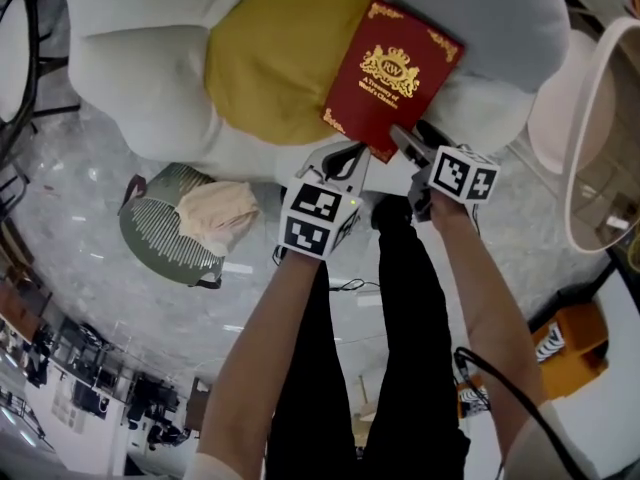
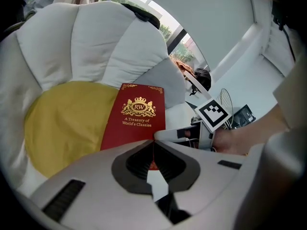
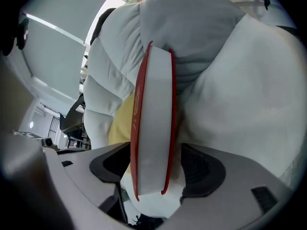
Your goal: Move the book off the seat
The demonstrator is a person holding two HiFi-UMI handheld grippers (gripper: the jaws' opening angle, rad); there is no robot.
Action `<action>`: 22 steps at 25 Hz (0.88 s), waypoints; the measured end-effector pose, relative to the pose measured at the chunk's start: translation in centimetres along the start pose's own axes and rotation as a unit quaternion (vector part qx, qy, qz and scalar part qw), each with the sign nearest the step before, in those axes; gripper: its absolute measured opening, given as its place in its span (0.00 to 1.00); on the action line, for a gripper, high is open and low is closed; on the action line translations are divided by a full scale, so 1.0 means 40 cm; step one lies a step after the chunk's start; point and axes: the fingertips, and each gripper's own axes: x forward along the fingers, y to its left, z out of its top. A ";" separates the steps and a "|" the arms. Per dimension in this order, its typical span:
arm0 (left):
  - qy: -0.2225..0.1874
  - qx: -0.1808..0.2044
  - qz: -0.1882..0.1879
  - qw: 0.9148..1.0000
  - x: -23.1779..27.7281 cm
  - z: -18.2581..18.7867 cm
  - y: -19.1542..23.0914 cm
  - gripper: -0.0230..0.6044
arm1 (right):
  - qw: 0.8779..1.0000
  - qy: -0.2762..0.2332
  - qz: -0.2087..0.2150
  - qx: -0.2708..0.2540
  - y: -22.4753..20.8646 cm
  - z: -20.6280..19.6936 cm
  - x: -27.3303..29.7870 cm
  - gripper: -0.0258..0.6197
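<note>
A red book (image 1: 390, 73) with gold print lies flat on the right side of the yellow seat cushion (image 1: 270, 58) of a white petal-shaped chair (image 1: 140, 78). My right gripper (image 1: 405, 146) stands open at the book's near edge. In the right gripper view the book (image 3: 153, 104) is seen edge-on between the jaws of that gripper (image 3: 154, 147), and the pads are not pressing on it. My left gripper (image 1: 348, 158) is shut, its tips at the book's near corner. In the left gripper view the book (image 2: 136, 119) lies just beyond the closed tips of the left gripper (image 2: 154, 142).
A green round stool (image 1: 165, 238) with a beige cloth on it stands on the marble floor at the left. A pale round piece of furniture (image 1: 600, 118) is at the right, with an orange object (image 1: 575, 348) below it. The person's legs in black trousers (image 1: 400, 318) stand before the chair.
</note>
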 end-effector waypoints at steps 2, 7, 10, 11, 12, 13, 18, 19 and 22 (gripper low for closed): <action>-0.002 -0.004 0.000 1.000 0.003 0.000 0.009 0.04 | 1.000 0.004 0.005 0.002 -0.006 0.001 0.020 0.55; -0.007 -0.001 0.005 1.000 -0.001 -0.010 0.023 0.04 | 0.999 0.016 0.038 0.004 0.015 0.000 0.060 0.54; -0.005 -0.001 0.006 1.000 -0.007 -0.018 0.018 0.04 | 0.999 0.012 0.044 0.014 0.022 0.002 0.060 0.49; -0.005 -0.001 0.006 1.000 -0.009 -0.015 0.015 0.04 | 0.999 0.011 0.046 0.017 0.023 0.004 0.057 0.48; -0.005 -0.001 0.007 1.000 -0.012 -0.010 0.011 0.04 | 0.999 0.010 0.048 0.018 0.026 0.007 0.052 0.47; -0.004 0.000 0.008 1.000 -0.014 -0.006 0.005 0.04 | 0.998 0.010 0.051 0.019 0.028 0.010 0.044 0.47; -0.004 -0.007 0.002 1.000 -0.021 0.006 -0.015 0.04 | 0.998 0.005 0.059 0.020 0.041 0.024 0.000 0.46; -0.005 -0.009 0.003 1.000 -0.024 0.010 -0.017 0.04 | 0.998 0.004 0.061 0.021 0.046 0.025 -0.009 0.46; -0.006 -0.011 0.006 1.000 -0.032 0.021 -0.032 0.04 | 0.997 0.008 0.074 0.029 0.062 0.025 -0.039 0.45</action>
